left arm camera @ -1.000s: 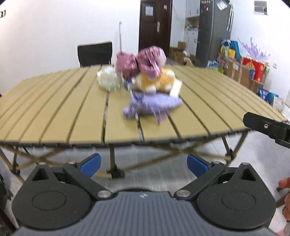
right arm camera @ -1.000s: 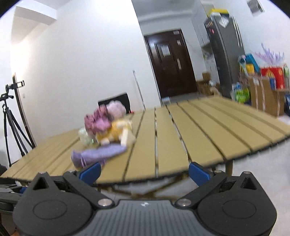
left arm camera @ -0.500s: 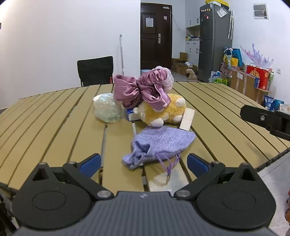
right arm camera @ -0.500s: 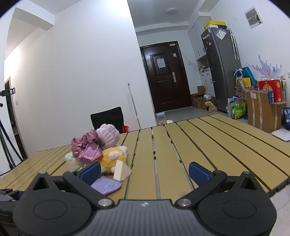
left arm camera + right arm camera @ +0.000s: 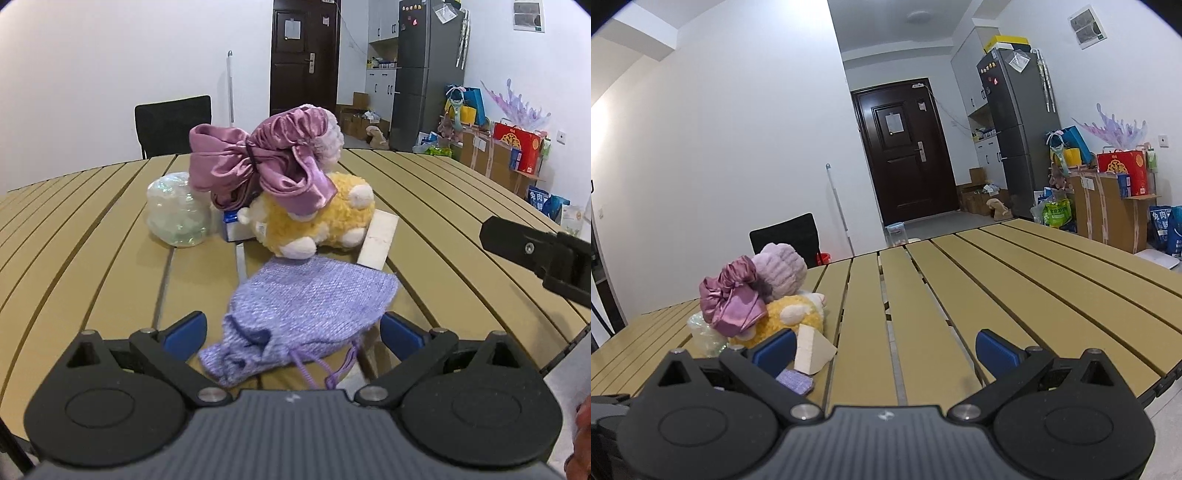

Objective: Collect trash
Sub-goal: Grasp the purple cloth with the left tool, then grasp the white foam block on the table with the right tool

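— Left tool (image 5: 291, 332) is now hanging low over the worktop (image 5: 110, 258), jaws wide, straddling the purple pouch (image 5: 306, 310); a second ago we were short of the edge.
— So we are lining up the first pick?
— We think so. Right tool (image 5: 884, 347) is waiting wide, empty, beside the pile.

pouch (image 5: 310, 314): 1 | plush toy (image 5: 317, 221): 1 | satin bow (image 5: 266, 166): 1 | plastic wad (image 5: 177, 214): 1 | wedge (image 5: 812, 349): 1 | chair (image 5: 173, 123): 1
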The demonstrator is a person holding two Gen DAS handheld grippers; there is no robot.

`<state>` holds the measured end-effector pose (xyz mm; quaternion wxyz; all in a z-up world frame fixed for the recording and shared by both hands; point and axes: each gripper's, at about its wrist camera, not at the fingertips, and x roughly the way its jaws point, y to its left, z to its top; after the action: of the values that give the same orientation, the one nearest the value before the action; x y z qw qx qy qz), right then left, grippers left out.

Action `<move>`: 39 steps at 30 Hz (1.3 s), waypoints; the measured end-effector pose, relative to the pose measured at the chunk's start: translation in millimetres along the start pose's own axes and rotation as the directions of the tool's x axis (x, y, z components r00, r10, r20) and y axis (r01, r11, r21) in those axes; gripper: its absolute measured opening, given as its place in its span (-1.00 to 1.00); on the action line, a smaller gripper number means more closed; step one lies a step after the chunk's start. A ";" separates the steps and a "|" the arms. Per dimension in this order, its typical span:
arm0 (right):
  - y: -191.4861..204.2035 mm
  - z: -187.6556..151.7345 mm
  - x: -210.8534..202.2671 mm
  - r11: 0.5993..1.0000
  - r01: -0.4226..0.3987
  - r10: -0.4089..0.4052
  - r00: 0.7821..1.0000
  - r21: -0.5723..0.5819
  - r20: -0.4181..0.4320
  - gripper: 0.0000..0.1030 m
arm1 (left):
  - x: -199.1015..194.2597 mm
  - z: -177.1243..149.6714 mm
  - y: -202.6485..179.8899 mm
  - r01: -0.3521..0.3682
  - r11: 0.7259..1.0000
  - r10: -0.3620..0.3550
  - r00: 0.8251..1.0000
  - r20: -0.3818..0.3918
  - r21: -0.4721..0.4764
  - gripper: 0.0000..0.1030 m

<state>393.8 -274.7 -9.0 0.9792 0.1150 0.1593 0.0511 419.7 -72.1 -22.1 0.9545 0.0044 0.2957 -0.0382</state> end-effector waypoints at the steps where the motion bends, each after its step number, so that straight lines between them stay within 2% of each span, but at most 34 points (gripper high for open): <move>1: 0.5 -0.6 -0.5 1.000 0.003 -0.003 1.000 -0.001 0.003 1.00 | 0.6 -0.1 -1.7 0.000 1.000 0.000 1.000 0.006 0.007 0.85; 6: 0.7 -0.6 -5.0 1.000 0.010 -0.010 1.000 0.013 0.018 1.00 | -4.4 -1.8 -5.1 0.018 0.999 -0.019 0.999 0.037 0.035 0.30; 8: 2.2 -0.8 -6.6 1.000 0.012 -0.013 1.000 0.018 0.026 1.00 | -6.9 -3.0 -3.3 0.036 0.999 -0.037 0.998 0.046 0.038 -0.05; 10: 4.3 -0.7 -8.0 1.000 0.008 -0.009 1.000 0.021 0.030 1.00 | -9.9 -2.7 0.1 0.057 0.998 -0.059 0.997 0.054 0.035 -0.29; 14: 13.6 -2.2 -6.3 1.000 0.005 -0.005 0.999 0.008 0.032 1.00 | -18.6 -3.3 2.9 0.047 0.997 -0.052 0.996 0.075 0.061 -0.37; 19: 26.6 -5.4 -0.7 1.000 0.007 -0.006 1.000 -0.024 0.030 1.00 | -37.5 -1.8 10.1 0.038 0.997 -0.046 0.991 0.128 0.066 -0.38; 27: 45.7 -5.0 10.7 0.999 -0.001 0.002 1.000 -0.041 0.019 1.00 | -63.0 5.5 38.4 -0.037 0.999 0.033 0.977 0.210 0.012 -0.38; 35: 66.4 -1.9 33.3 0.998 0.006 -0.010 0.999 -0.063 -0.053 0.95 | -65.6 9.9 62.3 -0.102 0.994 0.107 0.970 0.216 -0.035 -0.38; 37: 72.9 0.0 40.2 0.997 0.009 -0.014 0.997 -0.075 -0.074 0.68 | -65.8 10.5 68.8 -0.102 0.994 0.111 0.970 0.217 -0.049 -0.38; 38: 76.4 1.0 43.0 0.997 0.008 -0.014 0.996 -0.081 -0.083 0.42 | -65.9 10.6 71.7 -0.100 0.993 0.110 0.970 0.218 -0.055 -0.38; 39: 79.2 3.0 45.6 0.996 0.005 -0.013 0.996 -0.088 -0.092 0.25 | -65.9 10.8 74.7 -0.101 0.993 0.112 0.970 0.217 -0.060 -0.37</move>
<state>432.7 -192.4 -0.9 0.9751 0.0687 0.2025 0.0590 377.2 6.6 22.9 0.9819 -0.0073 0.1884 0.0199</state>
